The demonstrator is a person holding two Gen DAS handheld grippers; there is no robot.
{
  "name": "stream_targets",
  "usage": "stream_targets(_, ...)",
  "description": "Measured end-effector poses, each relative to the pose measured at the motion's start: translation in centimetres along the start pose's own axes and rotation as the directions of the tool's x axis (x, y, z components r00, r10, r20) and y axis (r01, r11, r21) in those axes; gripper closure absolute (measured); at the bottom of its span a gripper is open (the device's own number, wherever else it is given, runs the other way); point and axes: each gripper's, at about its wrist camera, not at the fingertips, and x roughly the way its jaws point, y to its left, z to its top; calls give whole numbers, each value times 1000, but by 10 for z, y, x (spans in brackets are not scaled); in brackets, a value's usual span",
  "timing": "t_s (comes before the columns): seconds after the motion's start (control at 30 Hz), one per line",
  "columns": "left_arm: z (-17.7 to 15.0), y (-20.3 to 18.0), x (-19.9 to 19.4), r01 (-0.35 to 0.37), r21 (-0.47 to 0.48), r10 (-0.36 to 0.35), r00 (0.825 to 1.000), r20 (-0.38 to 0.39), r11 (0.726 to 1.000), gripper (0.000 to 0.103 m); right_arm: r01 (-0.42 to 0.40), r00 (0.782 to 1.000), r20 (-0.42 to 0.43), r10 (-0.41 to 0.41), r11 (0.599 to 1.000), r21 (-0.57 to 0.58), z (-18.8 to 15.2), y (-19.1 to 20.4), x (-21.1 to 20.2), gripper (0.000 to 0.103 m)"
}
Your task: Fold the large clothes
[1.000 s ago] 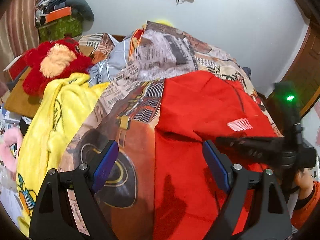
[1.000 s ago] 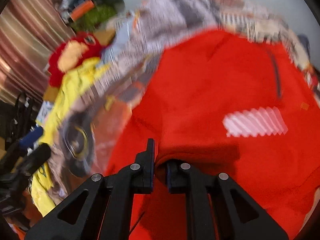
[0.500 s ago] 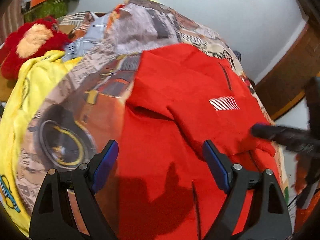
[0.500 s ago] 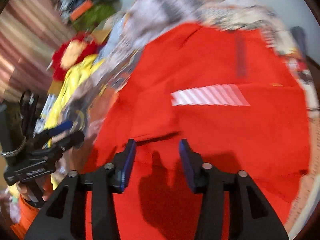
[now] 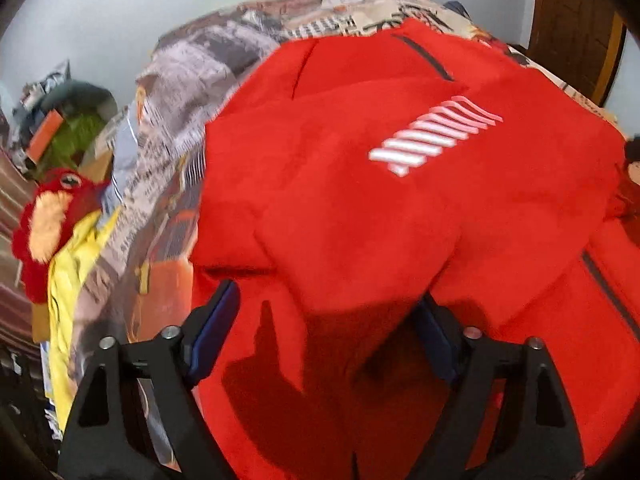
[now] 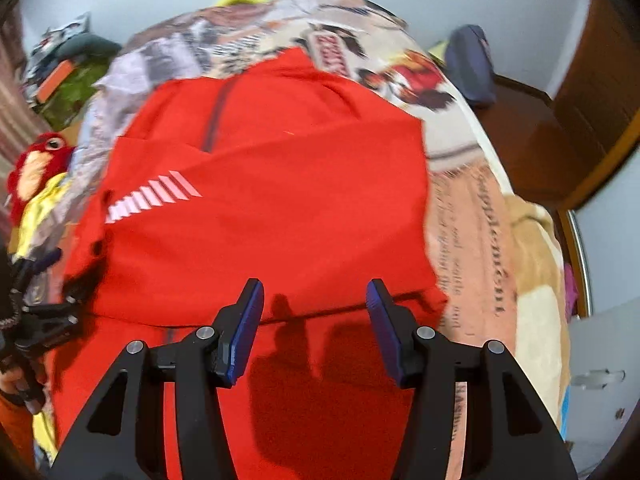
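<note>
A large red garment [image 5: 360, 208] with a white striped logo [image 5: 434, 136] lies on a printed bedspread [image 5: 192, 80], one part folded over itself. It also shows in the right wrist view [image 6: 280, 200]. My left gripper [image 5: 324, 332] is open, low over the garment's near part, and a raised fold sits between its fingers. My right gripper [image 6: 316, 324] is open and empty above the folded edge. The left gripper also shows at the left edge of the right wrist view [image 6: 44, 312].
A red plush toy [image 5: 48, 216] and a yellow blanket [image 5: 68, 292] lie left of the garment. Clutter is piled at the far left by the wall [image 5: 60, 120]. A dark pouch [image 6: 468, 64] and wooden furniture [image 6: 532, 140] are at the right.
My right gripper let go of the red fold, opened wide and moved right. My left gripper moved in over the garment, still open.
</note>
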Motion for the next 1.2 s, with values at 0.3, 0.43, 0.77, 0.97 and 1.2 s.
stream_targets(0.3,30,49,-26,121,-174,-103,989,110,977,97,-16,997,-81,21,998,68,-16,-20,37,54)
stream_targets(0.43,25,82,-41,148,-228,-113,981,158,962,97,-28,996,-82,34,998,63,-16,-15,33,54)
stream_targets(0.77,-46,110,18,119,-335,-160,982,-97,935,70,-17,995,-94,20,999,30,-20,-6,34,53)
stream_targets(0.97,-81,125,15,107,-365,-162,979,-124,925,47,-32,993,-114,38,998,55,-22,-10,31,53)
stream_targets(1.2,-57,148,-20,116,-351,-146,987,-62,929,44,-41,996,-80,42,999,17,-9,-4,10,53)
